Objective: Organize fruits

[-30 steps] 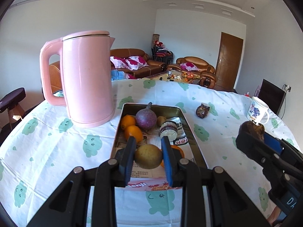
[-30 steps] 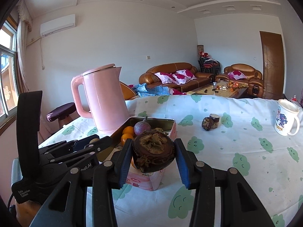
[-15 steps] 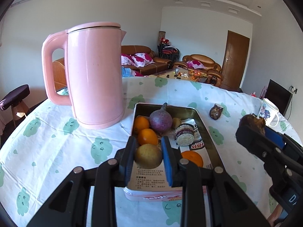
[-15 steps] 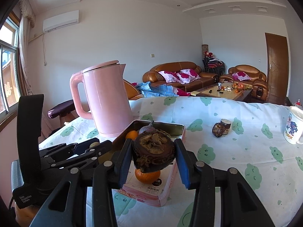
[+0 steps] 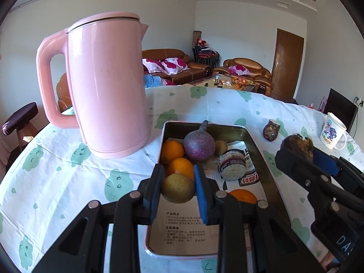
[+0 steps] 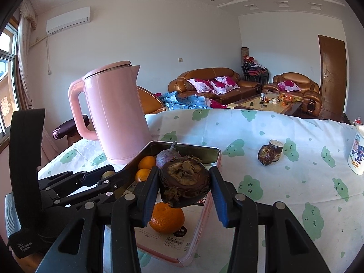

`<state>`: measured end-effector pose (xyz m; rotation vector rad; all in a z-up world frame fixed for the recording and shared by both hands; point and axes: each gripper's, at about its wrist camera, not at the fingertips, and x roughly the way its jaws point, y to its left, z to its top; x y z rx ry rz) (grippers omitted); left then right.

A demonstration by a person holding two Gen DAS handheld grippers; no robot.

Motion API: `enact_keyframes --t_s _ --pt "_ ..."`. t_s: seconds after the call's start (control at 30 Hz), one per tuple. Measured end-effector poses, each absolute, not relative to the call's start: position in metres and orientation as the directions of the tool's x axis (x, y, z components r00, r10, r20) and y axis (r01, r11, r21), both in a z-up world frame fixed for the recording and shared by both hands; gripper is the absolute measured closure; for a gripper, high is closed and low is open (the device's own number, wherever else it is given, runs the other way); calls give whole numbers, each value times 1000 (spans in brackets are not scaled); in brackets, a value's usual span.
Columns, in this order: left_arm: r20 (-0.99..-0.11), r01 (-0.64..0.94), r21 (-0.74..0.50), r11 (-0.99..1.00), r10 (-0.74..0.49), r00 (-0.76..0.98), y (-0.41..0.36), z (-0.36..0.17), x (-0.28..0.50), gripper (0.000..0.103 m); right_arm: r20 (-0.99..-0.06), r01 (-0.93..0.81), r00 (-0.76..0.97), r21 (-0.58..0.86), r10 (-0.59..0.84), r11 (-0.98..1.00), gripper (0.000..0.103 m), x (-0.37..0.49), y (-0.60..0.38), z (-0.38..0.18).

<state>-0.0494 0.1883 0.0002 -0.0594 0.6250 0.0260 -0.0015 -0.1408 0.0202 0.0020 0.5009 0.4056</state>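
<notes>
We hold a yellow-green fruit (image 5: pixel 178 188) clamped in the left gripper (image 5: pixel 178 190) and a dark husked fruit (image 6: pixel 183 180) clamped in the right gripper (image 6: pixel 183 187), both over the tin (image 5: pixel 261 157) (likely for dropping in).

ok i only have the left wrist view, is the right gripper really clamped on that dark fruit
Observer: Yes. In the right wrist view, both pads of the right gripper press the sides of the dark fruit.
Operator: what's near it there
Observer: The loose orange in the tin shows just below it.
Operator: the thing on the cloth past the tin, one item?
Observer: Two: a dark round fruit with a small cylinder close behind.
</notes>
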Motion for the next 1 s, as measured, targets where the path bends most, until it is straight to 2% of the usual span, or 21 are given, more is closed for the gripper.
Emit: enact_keyframes --t_s 0.6,0.83,0.93,1.0 --pt "-628 -57 -9 998 39 777 181 -17 -21 74 -537 -367 772 58 339 928 57 29 -127 -3" --pt "-631 -49 17 999 48 775 177 -20 -15 74 -561 -372 742 111 367 921 56 40 -132 -9" --pt "-632 -40 12 999 38 774 175 -21 -13 73 -554 -379 733 150 395 913 54 43 -137 -9" --pt "-631 -44 9 999 40 775 176 -20 -13 73 -546 -383 726 184 418 905 48 44 -141 -9"
